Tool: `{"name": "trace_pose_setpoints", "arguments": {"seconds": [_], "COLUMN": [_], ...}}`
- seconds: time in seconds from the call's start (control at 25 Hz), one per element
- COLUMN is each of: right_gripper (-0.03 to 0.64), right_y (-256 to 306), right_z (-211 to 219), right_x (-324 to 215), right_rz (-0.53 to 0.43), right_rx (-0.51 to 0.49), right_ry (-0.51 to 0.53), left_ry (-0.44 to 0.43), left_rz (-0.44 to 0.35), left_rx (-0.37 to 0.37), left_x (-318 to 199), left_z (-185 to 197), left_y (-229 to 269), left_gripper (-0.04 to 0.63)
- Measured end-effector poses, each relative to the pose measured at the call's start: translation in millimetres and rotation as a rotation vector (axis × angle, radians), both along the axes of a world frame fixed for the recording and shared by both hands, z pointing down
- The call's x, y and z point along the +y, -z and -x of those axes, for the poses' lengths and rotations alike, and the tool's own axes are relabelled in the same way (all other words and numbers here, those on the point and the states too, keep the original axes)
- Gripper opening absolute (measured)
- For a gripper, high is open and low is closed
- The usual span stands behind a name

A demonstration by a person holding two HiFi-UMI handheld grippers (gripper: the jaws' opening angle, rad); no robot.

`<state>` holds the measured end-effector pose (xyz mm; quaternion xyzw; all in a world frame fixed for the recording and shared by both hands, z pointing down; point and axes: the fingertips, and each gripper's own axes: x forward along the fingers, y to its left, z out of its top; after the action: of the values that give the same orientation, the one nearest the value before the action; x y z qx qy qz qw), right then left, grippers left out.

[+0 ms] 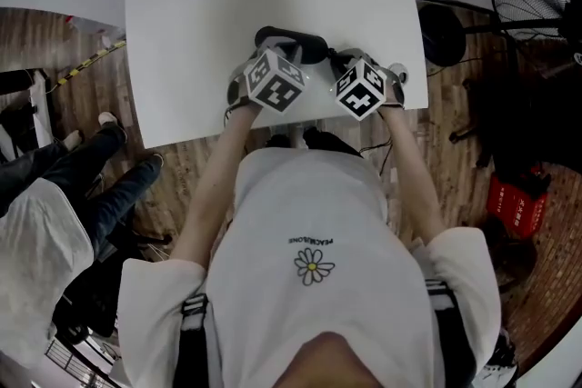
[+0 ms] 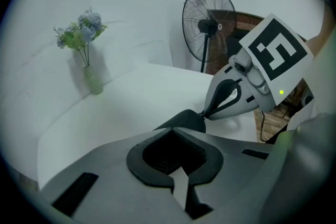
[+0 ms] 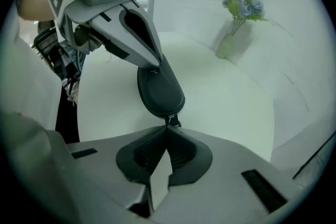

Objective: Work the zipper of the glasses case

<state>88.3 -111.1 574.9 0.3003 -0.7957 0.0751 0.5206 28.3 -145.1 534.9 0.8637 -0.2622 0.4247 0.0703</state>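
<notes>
Black glasses case (image 3: 160, 91) above the near part of the white table (image 1: 200, 32), spanned between both tools. Left hand-held gripper (image 3: 156, 67): jaws pressed together on one end of the case. Right hand-held gripper (image 3: 167, 129): jaws pressed together, pinching the small zipper pull (image 3: 171, 121) at the opposite end. Whether the case touches the table cannot be told. Vase of flowers (image 3: 231, 34): well apart, at the far side.
</notes>
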Motion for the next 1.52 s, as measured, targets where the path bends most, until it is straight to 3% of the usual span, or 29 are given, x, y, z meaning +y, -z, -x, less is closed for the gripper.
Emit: {"name": "trace_pose_setpoints", "arguments": {"seconds": [0.44, 0.6, 0.84, 1.16, 1.28, 1.4, 1.52], "right_gripper": [0.008, 0.008, 0.008, 0.008, 0.007, 0.006, 0.006], "right_y": [-1.0, 1.2, 4.2, 5.5, 9.0, 9.0, 6.6], "right_z": [22.5, 25.7, 52.6, 103.4, 96.5, 77.3, 45.2], "right_x": [19.3, 22.9, 35.2, 16.8, 16.7, 16.9, 15.6], "right_rz": [0.088, 0.104, 0.187, 0.116, 0.1, 0.079, 0.059], "right_rx": [-0.151, -0.165, -0.272, -0.258, -0.253, -0.201, -0.138], "right_ry": [-0.075, -0.061, -0.009, 0.047, 0.035, 0.023, -0.011], "left_ry": [0.002, 0.007, 0.003, 0.001, -0.018, 0.006, 0.005], "left_rz": [0.024, 0.028, 0.032, 0.034, 0.048, -0.032, -0.004], "left_rx": [0.025, 0.034, 0.048, 0.068, 0.121, 0.096, 0.115], "left_x": [-3.2, -2.3, 0.1, -1.0, -3.9, -16.9, -16.5], "left_z": [0.0, 0.2, 2.3, 1.0, 4.8, 28.7, 38.4], "left_y": [-1.5, 0.7, 0.6, 1.0, 6.6, 16.6, 15.8], "left_gripper": [0.015, 0.017, 0.015, 0.015, 0.017, 0.017, 0.017]}}
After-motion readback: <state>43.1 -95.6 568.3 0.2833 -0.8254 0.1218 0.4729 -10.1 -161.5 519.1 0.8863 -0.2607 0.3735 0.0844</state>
